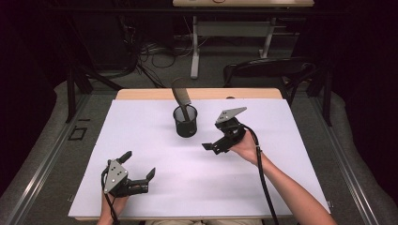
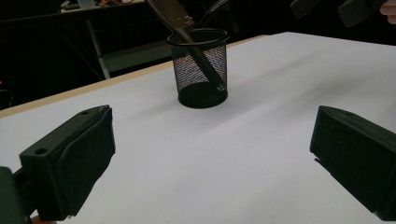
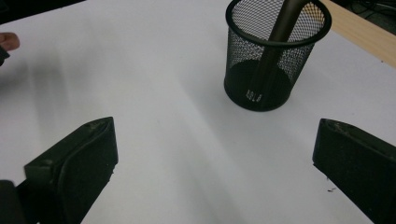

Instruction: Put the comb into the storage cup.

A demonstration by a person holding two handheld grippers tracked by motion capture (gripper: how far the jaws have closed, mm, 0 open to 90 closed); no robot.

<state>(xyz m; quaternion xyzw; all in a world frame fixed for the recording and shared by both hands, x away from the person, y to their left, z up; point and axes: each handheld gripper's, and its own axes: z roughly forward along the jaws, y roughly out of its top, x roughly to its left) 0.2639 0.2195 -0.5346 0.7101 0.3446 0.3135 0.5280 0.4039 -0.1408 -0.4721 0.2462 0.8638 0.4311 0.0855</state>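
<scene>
Mesh cup (image 1: 185,121), black and upright, stands at centre frame of the high view, with a dark comb (image 1: 180,95) leaning out of it toward the upper left. Right gripper (image 1: 212,144), jaws spread and empty, hovers just right of the cup. Left gripper (image 1: 139,165), jaws likewise spread and empty, sits at lower left, well apart from the cup. Both are over the white surface (image 1: 263,178).

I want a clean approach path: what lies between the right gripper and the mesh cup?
Nothing: in the right gripper view only bare white table lies between the open right gripper and the mesh cup; the high view agrees.
</scene>
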